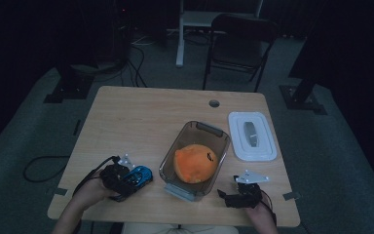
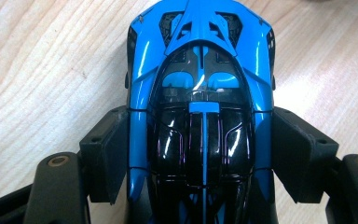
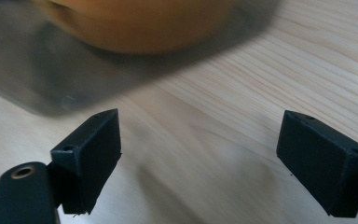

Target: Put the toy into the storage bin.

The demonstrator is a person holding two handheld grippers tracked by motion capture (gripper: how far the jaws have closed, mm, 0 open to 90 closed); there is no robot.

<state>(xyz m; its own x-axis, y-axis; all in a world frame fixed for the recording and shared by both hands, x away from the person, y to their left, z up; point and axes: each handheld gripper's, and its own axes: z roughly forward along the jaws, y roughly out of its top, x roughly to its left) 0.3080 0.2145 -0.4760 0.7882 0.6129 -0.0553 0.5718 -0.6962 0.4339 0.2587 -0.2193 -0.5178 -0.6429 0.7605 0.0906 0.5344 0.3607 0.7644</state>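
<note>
The left gripper (image 2: pixel 200 154) clamps the blue toy car (image 2: pixel 200 93) lengthwise between its pads, the clear bin (image 1: pixel 195 161) just ahead of its nose, while the right gripper (image 3: pixel 205 158) gapes wide open and holds nothing.

Wooden table (image 1: pixel 126 117) under dim light, cable hole (image 1: pixel 214 103) near far edge. Clear grey tub (image 1: pixel 213 133) toward near edge, right of centre, holding orange plush toy (image 1: pixel 195 163). White lid (image 1: pixel 252 136) flat beside right edge. Beyond far edge, dark folding chair (image 1: pixel 237 48) on grey carpet

bin (image 1: pixel 195 158) blocks table's (image 1: pixel 136 117) middle.
</note>
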